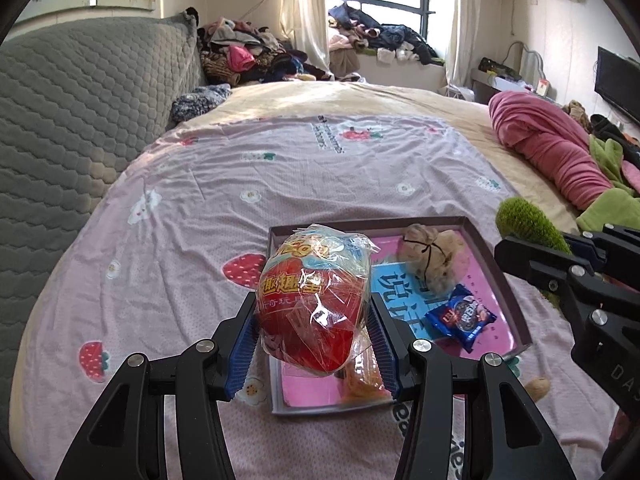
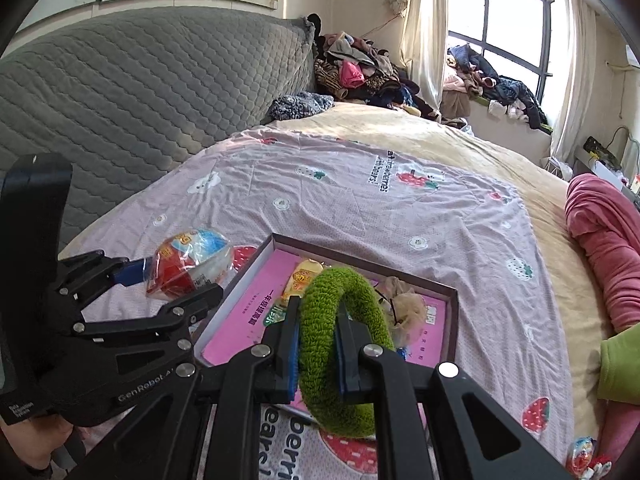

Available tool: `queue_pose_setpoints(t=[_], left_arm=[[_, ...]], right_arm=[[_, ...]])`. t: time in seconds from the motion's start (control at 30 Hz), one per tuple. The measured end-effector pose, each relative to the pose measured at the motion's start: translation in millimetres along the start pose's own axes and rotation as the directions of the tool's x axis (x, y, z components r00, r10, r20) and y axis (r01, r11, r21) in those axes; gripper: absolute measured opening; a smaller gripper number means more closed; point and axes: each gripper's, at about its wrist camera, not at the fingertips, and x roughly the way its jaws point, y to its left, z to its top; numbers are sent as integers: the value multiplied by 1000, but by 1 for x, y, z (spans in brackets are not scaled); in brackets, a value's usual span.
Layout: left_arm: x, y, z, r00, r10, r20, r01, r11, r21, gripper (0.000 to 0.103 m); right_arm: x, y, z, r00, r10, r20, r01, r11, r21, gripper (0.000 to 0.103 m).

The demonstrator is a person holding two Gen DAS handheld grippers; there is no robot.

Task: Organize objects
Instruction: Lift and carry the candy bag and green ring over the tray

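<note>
My left gripper is shut on a red and blue toy egg in clear wrap, held above the near left corner of a shallow box with a pink bottom. The egg also shows in the right wrist view, left of the box. My right gripper is shut on a fuzzy green ring, held over the box's near edge. In the box lie a beige tied pouch, a blue cookie packet and an orange snack packet.
The box sits on a pink strawberry-print sheet on a bed. A grey quilted headboard is at left. A rolled pink blanket and green cloth lie at right. Another wrapped toy lies near the right edge. Clothes are piled by the window.
</note>
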Motion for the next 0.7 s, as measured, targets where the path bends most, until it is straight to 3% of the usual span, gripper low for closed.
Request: queue_pose_setpoints(t=[0.7], left_arm=[[93,0,-29,995,-11,-104,11,1000,4,54]], right_arm=[[122,-12,-27,985,17,-171,-17,1000,0,14]])
